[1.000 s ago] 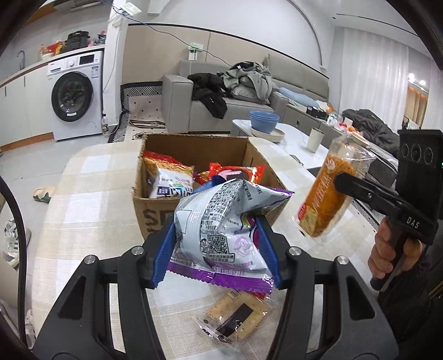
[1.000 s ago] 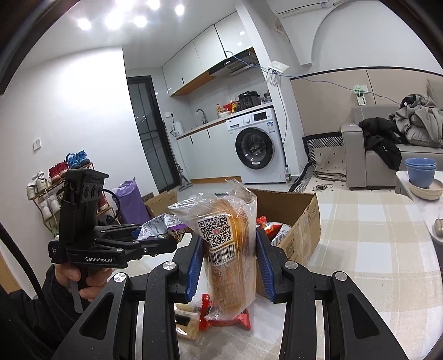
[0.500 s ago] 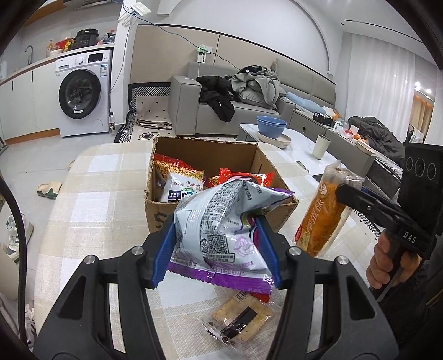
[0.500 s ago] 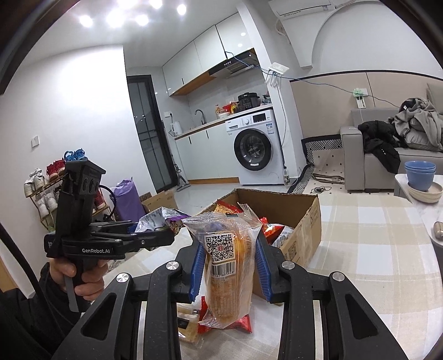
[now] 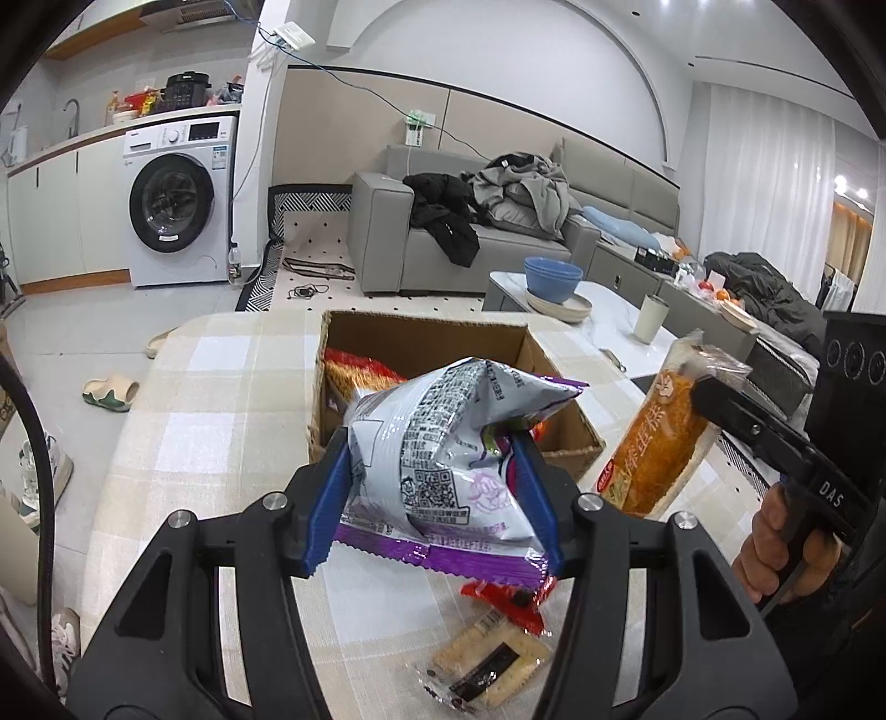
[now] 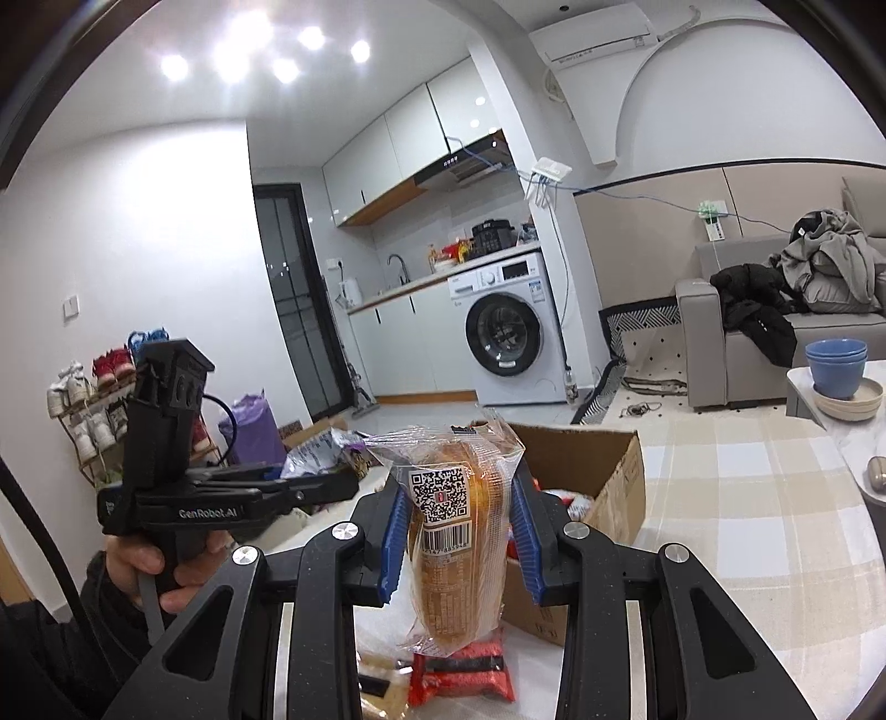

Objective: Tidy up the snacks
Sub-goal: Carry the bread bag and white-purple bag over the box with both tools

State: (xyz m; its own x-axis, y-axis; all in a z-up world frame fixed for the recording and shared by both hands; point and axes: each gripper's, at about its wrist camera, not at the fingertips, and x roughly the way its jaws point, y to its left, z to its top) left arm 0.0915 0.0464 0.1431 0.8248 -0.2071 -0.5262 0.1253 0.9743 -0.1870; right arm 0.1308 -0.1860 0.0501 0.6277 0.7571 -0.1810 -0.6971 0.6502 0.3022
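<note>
bright indoor light; ceiling spotlights (image 6: 266, 50) flare white; strong fisheye bending, dark vignette at corners; sharp focus.

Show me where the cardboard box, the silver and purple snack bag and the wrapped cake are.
cardboard box (image 5: 426, 332): left wrist view, on its far inner wall.
silver and purple snack bag (image 5: 443, 443): left wrist view, on its printed silver face.
wrapped cake (image 6: 459, 559): right wrist view, on the wrapper's middle, below the barcode.

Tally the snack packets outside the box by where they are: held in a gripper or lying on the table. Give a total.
Held in a gripper: 2, the silver-purple bag and the wrapped cake
Lying on the table: 2, the red packet and the cracker packet
Total: 4
</note>
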